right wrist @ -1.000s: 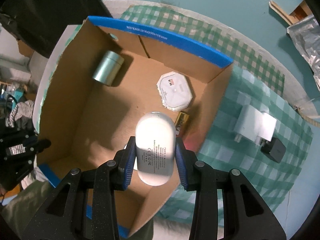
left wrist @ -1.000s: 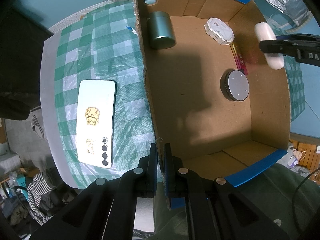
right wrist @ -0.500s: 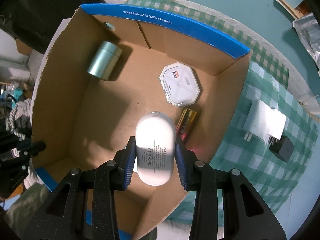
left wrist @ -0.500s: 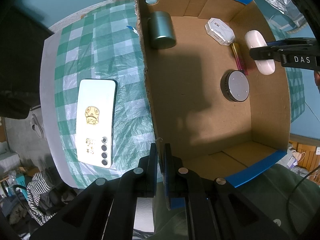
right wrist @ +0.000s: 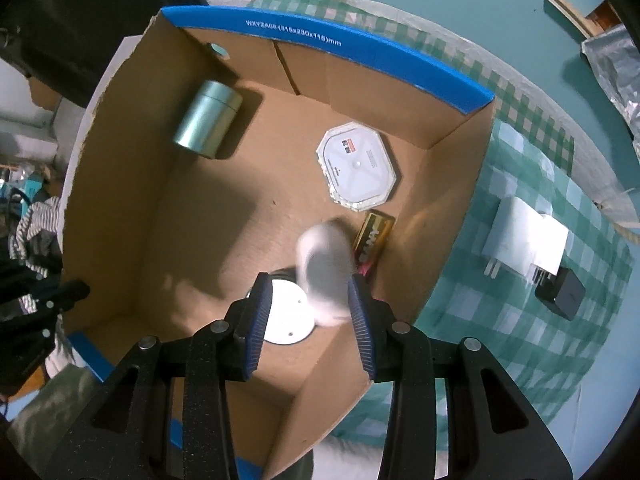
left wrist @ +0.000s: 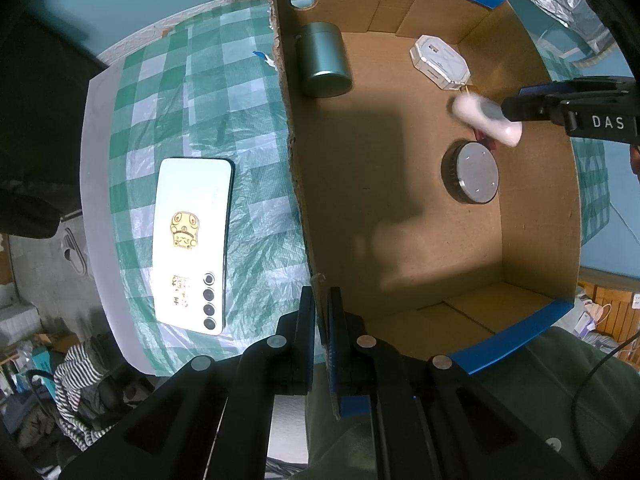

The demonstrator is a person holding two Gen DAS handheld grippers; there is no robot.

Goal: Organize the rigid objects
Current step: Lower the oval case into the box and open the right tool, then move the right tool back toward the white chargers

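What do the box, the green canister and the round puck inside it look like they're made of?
Box: corrugated cardboard, matte brown, ragged torn rim, blue tape on two edges. Green canister: probably metal, with a brushed satin sheen, lid seam near one end; coated plastic not excluded. Round puck: dark ribbed side, flat grey face with small dots; metal or plastic, unclear.

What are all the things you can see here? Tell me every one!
cardboard box: one, brown with blue rim, on the checked cloth
metal tin: one, silvery green, in box, far corner
octagonal case: one, white, in box
battery: one, gold and red, in box by the wall
round disc: one, grey, in box
white capsule-shaped case: one, blurred, between the right gripper's opening jaws
phone: one, white, on cloth beside box
chargers: white and black, on cloth
left gripper: shut on box wall
right gripper: open
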